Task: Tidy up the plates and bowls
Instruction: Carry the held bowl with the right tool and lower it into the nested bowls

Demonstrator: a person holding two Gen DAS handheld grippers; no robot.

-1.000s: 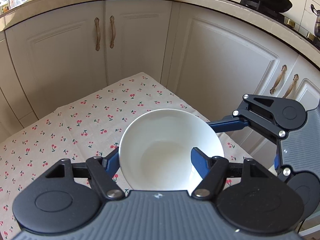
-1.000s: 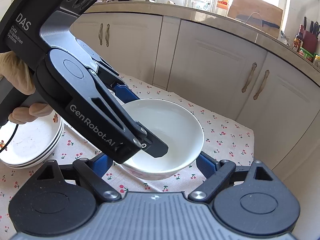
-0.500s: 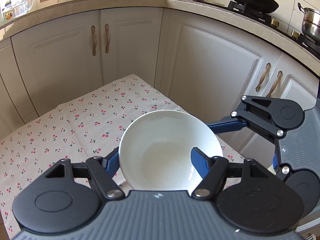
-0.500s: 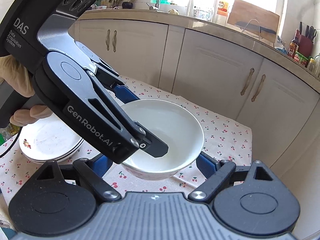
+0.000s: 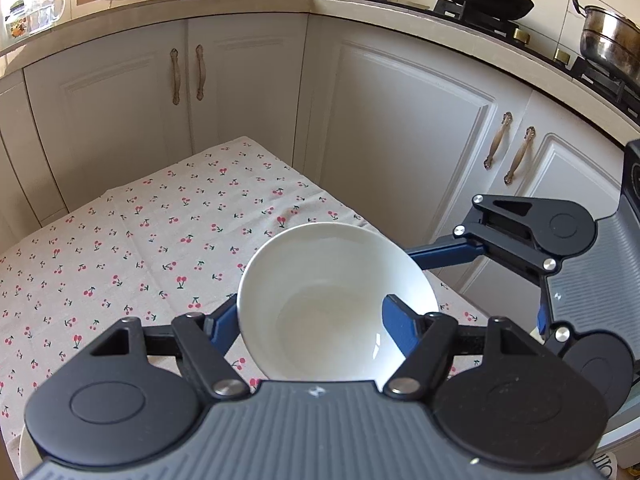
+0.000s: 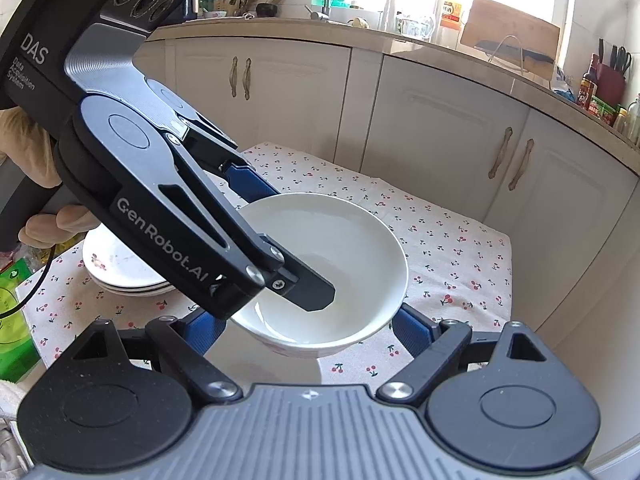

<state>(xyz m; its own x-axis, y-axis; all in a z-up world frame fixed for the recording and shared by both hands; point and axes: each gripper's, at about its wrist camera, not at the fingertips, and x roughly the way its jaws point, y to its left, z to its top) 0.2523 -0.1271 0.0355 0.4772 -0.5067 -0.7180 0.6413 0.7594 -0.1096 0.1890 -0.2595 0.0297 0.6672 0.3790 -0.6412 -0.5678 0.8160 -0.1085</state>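
A plain white bowl (image 5: 336,304) hangs above the cherry-print tablecloth (image 5: 160,240), and both grippers grip it. My left gripper (image 5: 310,316) is shut on the bowl's wall, with one blue finger inside and the other outside the rim. In the right wrist view the bowl (image 6: 352,240) sits between the blue fingers of my right gripper (image 6: 308,320), which press on its opposite sides. The left gripper's body (image 6: 168,200) reaches in from the left, held by a gloved hand (image 6: 36,160). A stack of white plates (image 6: 124,264) lies on the cloth at the left.
White cabinet doors (image 5: 400,152) close off the table's far and right sides. The counter above carries bottles, a wok (image 5: 480,0) and a steel pot (image 5: 608,36). A green package (image 6: 12,304) sits at the table's left edge.
Both grippers have carried the bowl together away from the cabinets. The plate stack has come further into the right wrist view. Neither grip has changed.
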